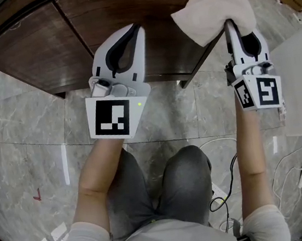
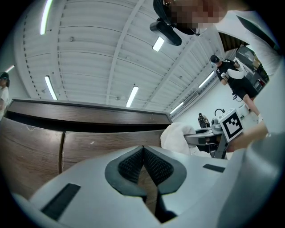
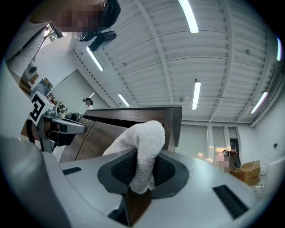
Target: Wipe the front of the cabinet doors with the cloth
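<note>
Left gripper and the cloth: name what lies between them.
Only a bare stretch of the dark cabinet door lies between the left gripper and the cloth clamped in the right gripper. The head view shows it.

Straight ahead of the left gripper (image 2: 143, 150), jaws together: cabinet door (image 2: 102, 149), close, barring any push forward. Above those jaws, the cabinet top ledge (image 2: 89, 111). To their right, bare door front (room to slide sideways) as far as the cloth (image 1: 211, 13) bunched between the right gripper (image 3: 141, 171) jaws. Right of those jaws, past the cabinet's end post (image 3: 174, 127), open room.
</note>
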